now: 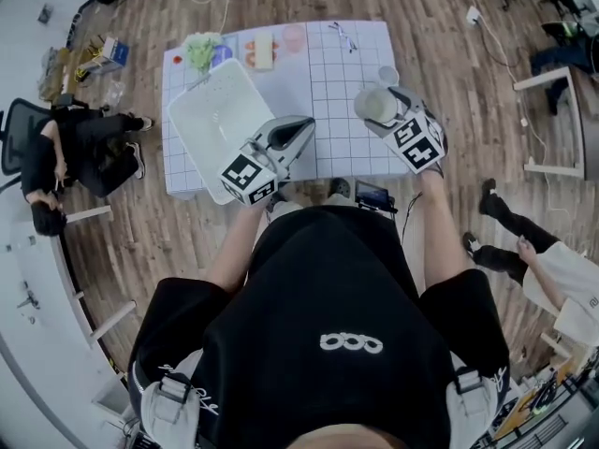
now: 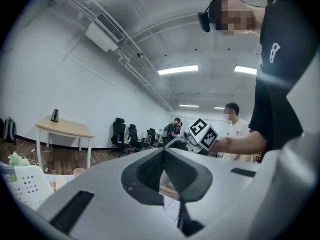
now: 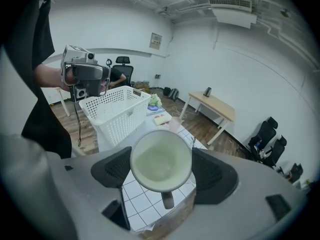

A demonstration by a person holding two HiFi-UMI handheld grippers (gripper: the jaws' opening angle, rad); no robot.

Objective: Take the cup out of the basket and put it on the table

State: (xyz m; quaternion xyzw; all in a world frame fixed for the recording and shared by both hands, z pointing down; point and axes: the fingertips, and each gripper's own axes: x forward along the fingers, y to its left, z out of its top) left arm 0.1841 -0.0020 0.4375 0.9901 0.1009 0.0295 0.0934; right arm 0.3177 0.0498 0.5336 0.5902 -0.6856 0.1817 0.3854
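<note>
Beneath the right gripper the white gridded table lies bare. The white perforated plastic basket blocks its left, and a small pale cup stands just ahead.

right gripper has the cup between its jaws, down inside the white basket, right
Not inside. The right gripper does hold the cup between its jaws, but clear of the white basket, above the gridded table. The right gripper view shows the basket standing apart behind it.

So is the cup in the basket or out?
Out. The right gripper grips the cup between its jaws over the table, clear of the white basket.
</note>
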